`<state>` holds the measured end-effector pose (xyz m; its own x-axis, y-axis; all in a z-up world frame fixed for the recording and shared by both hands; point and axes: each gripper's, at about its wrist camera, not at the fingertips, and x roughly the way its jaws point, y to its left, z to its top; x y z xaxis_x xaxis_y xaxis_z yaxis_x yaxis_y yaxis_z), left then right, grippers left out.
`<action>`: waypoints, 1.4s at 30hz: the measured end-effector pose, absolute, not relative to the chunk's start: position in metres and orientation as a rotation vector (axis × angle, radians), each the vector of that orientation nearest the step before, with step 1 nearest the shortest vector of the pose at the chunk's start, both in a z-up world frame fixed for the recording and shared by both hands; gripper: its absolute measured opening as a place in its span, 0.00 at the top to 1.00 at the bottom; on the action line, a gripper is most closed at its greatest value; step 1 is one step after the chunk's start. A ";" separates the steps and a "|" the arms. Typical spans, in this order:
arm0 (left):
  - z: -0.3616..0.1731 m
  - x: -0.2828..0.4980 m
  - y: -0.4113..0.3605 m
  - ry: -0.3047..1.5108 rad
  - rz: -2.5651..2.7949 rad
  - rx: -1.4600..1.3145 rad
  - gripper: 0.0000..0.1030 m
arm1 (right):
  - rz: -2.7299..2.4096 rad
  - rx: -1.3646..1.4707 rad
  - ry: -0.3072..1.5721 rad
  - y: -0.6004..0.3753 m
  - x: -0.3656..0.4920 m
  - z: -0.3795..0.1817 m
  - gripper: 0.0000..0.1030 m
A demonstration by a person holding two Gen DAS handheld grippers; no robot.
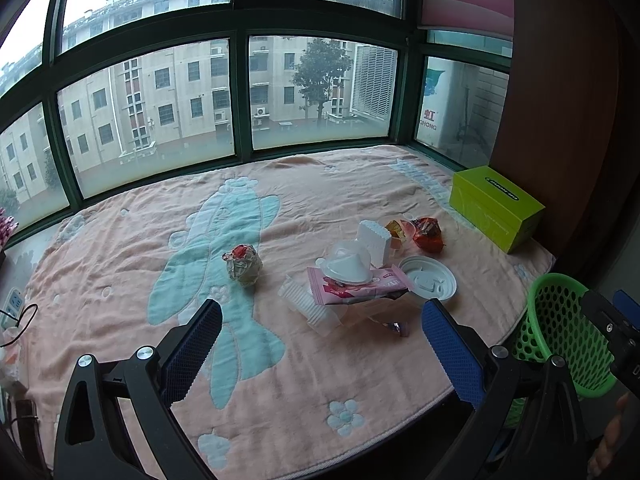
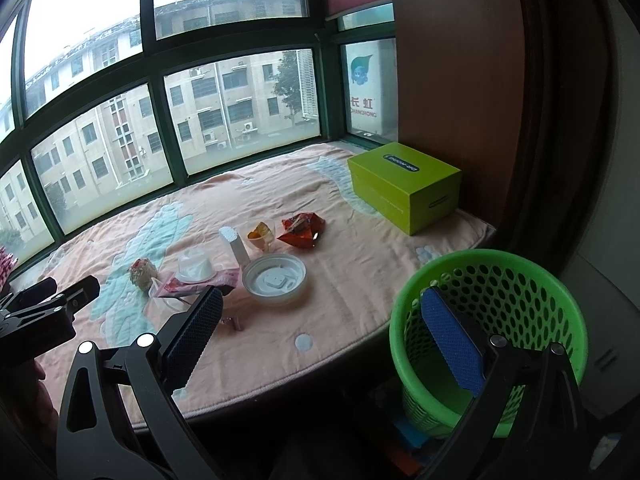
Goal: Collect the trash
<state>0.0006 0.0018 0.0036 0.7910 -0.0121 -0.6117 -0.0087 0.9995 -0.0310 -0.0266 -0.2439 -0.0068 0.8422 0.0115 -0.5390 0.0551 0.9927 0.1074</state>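
Pink terry blanket with pale blue fish and flower shapes (image 1: pixel 120 240) covers the window ledge; trash lies in a loose cluster toward its right half. Crumpled paper ball with a red patch (image 1: pixel 242 265) sits alone, left of the pile. Pile: clear domed plastic cup lid (image 1: pixel 347 262) resting on a flat pink snack wrapper (image 1: pixel 360 289), round white plastic lid (image 1: pixel 428 278) just beside it, white ribbed foam block (image 1: pixel 374 240) upright behind, crumpled orange-red snack bag (image 2: pixel 301 230) farther back near a small clear cup with yellow contents (image 2: pixel 262 235). Lime-green cardboard box (image 2: pixel 404 186) stands at the far right edge. Green perforated plastic basket (image 2: pixel 496 320) sits off the ledge, lower right (looks empty from here). Left gripper (image 1: pixel 322 346) fingers wide apart, holding nothing, above the blanket short of the pile. Right gripper (image 2: pixel 324 340) likewise spread and empty, one finger over the basket.
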 end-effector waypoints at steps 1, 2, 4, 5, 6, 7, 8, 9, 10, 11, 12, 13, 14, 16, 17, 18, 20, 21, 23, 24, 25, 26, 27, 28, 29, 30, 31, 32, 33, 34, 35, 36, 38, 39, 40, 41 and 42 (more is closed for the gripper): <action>0.004 0.001 0.002 0.659 -0.003 -0.033 0.06 | -0.025 0.120 0.569 -0.244 -0.027 -0.007 0.05; 0.004 0.001 0.002 0.659 -0.003 -0.034 0.06 | -0.026 0.120 0.568 -0.244 -0.027 -0.007 0.05; 0.004 0.000 0.002 0.659 -0.002 -0.033 0.06 | -0.028 0.118 0.567 -0.244 -0.028 -0.006 0.05; 0.004 0.000 0.001 0.658 -0.002 -0.033 0.06 | -0.031 0.117 0.565 -0.245 -0.029 -0.006 0.05; 0.004 0.000 0.002 0.656 -0.003 -0.033 0.06 | -0.035 0.114 0.562 -0.244 -0.029 -0.005 0.05; 0.004 0.000 0.001 0.656 -0.002 -0.033 0.06 | -0.038 0.111 0.560 -0.244 -0.029 -0.005 0.05; 0.004 0.001 0.002 0.658 -0.003 -0.033 0.06 | -0.040 0.109 0.559 -0.245 -0.029 -0.004 0.05; 0.004 0.001 0.002 0.658 -0.003 -0.034 0.06 | -0.043 0.108 0.557 -0.245 -0.029 -0.004 0.05; 0.004 0.000 0.002 0.658 -0.003 -0.034 0.06 | -0.043 0.109 0.557 -0.246 -0.029 -0.004 0.05; 0.004 0.001 0.002 0.658 -0.003 -0.034 0.06 | -0.044 0.109 0.556 -0.246 -0.029 -0.004 0.05; 0.004 0.001 0.001 0.658 -0.004 -0.034 0.06 | -0.046 0.109 0.555 -0.246 -0.029 -0.003 0.05; 0.005 0.001 0.000 0.658 -0.004 -0.033 0.06 | -0.048 0.109 0.555 -0.246 -0.029 -0.004 0.05; 0.005 0.001 0.000 0.658 -0.005 -0.034 0.06 | -0.050 0.109 0.555 -0.246 -0.029 -0.004 0.05; 0.006 0.002 -0.002 0.657 -0.007 -0.033 0.06 | -0.053 0.111 0.554 -0.247 -0.029 -0.004 0.05; 0.006 0.003 -0.003 0.658 -0.006 -0.031 0.06 | -0.055 0.112 0.554 -0.247 -0.029 -0.004 0.05; 0.006 0.003 -0.003 0.658 -0.008 -0.032 0.06 | -0.055 0.112 0.554 -0.247 -0.028 -0.003 0.05; 0.006 0.003 -0.003 0.658 -0.007 -0.033 0.06 | -0.059 0.112 0.554 -0.247 -0.028 -0.004 0.05; 0.005 0.003 -0.003 0.657 -0.008 -0.033 0.06 | -0.061 0.113 0.555 -0.247 -0.028 -0.004 0.05; 0.006 0.003 -0.004 0.657 -0.008 -0.030 0.06 | -0.059 0.117 0.556 -0.248 -0.027 -0.004 0.05; 0.006 0.004 -0.004 0.658 -0.009 -0.030 0.06 | -0.060 0.118 0.556 -0.249 -0.027 -0.005 0.05; 0.006 0.004 -0.005 0.658 -0.009 -0.029 0.06 | -0.060 0.118 0.556 -0.249 -0.028 -0.005 0.05; 0.006 0.004 -0.006 0.658 -0.008 -0.029 0.06 | -0.058 0.117 0.556 -0.249 -0.028 -0.005 0.05; 0.006 0.004 -0.006 0.658 -0.009 -0.029 0.06 | -0.058 0.117 0.556 -0.249 -0.027 -0.005 0.05; 0.006 0.005 -0.007 0.658 -0.009 -0.028 0.06 | -0.057 0.117 0.557 -0.249 -0.027 -0.005 0.05; 0.005 0.005 -0.007 0.659 -0.010 -0.028 0.06 | -0.055 0.117 0.557 -0.249 -0.027 -0.005 0.05; 0.005 0.005 -0.007 0.659 -0.011 -0.028 0.06 | -0.054 0.117 0.559 -0.249 -0.027 -0.005 0.05; 0.003 0.005 -0.006 0.659 -0.011 -0.027 0.06 | -0.053 0.117 0.559 -0.249 -0.026 -0.006 0.05; 0.002 0.006 -0.006 0.661 -0.010 -0.026 0.06 | -0.053 0.117 0.559 -0.249 -0.026 -0.006 0.05; 0.002 0.006 -0.006 0.661 -0.011 -0.027 0.06 | -0.052 0.117 0.560 -0.249 -0.026 -0.006 0.05; 0.002 0.007 -0.007 0.661 -0.011 -0.028 0.06 | -0.051 0.118 0.562 -0.249 -0.025 -0.006 0.05; 0.002 0.006 -0.006 0.660 -0.009 -0.028 0.06 | -0.050 0.118 0.563 -0.248 -0.024 -0.007 0.05; 0.001 0.006 -0.007 0.660 -0.007 -0.028 0.06 | -0.048 0.119 0.565 -0.248 -0.023 -0.007 0.05; -0.001 0.008 -0.005 0.662 -0.005 -0.027 0.06 | -0.043 0.121 0.568 -0.248 -0.022 -0.008 0.05; -0.002 0.009 -0.005 0.663 -0.005 -0.027 0.06 | -0.040 0.121 0.570 -0.248 -0.020 -0.009 0.05; -0.002 0.011 -0.004 0.664 -0.006 -0.028 0.06 | -0.036 0.120 0.572 -0.247 -0.019 -0.009 0.05; -0.002 0.011 -0.004 0.664 -0.005 -0.028 0.06 | -0.034 0.119 0.574 -0.247 -0.018 -0.010 0.05; -0.002 0.012 -0.003 0.665 -0.008 -0.028 0.06 | -0.031 0.118 0.577 -0.246 -0.016 -0.011 0.05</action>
<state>0.0120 -0.0034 -0.0024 0.7869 -0.0162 -0.6169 -0.0020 0.9996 -0.0288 -0.0162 -0.2458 -0.0105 0.8377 0.0042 -0.5461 0.0620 0.9928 0.1027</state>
